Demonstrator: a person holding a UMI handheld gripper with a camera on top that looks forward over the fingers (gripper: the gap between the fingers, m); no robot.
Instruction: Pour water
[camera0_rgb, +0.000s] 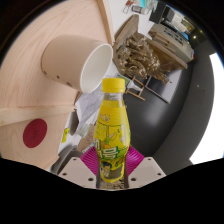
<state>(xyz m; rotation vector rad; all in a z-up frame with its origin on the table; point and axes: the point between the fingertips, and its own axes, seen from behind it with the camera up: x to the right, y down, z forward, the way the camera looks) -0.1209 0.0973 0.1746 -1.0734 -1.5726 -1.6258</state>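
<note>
1. The bottle (111, 135) stands low in the middle of the frame, rising from between the two fingers up toward the centre. It looks roughly upright, leaning very slightly to the right at the top.
2. It is a clear plastic bottle filled with a yellow drink. An orange-yellow cap tops a short neck, and a yellow and green label with small printed figures wraps the body; the print is too small to read.
3. The gripper (110, 163) is pinching the bottle: a magenta pad (92, 158) presses against its lower body on the left, and the pad on the right meets it on the other side. I see no gap at either side.
4. Just behind the bottle, toward the upper left of the frame, a cream-coloured cup (78, 66) lies tipped, its white open mouth facing right and slightly down toward the bottle's cap. The cap sits just below the rim of the cup's mouth.
5. The cup rests against a pale wooden surface (35, 110) that fills the left of the frame, with a dark red round mark (36, 132) at lower left.
6. At upper right, beyond the bottle, a wooden rack-like piece (140, 62) sits amid clutter I cannot make out. A dark grey surface (175, 125) curves across the right side.
</note>
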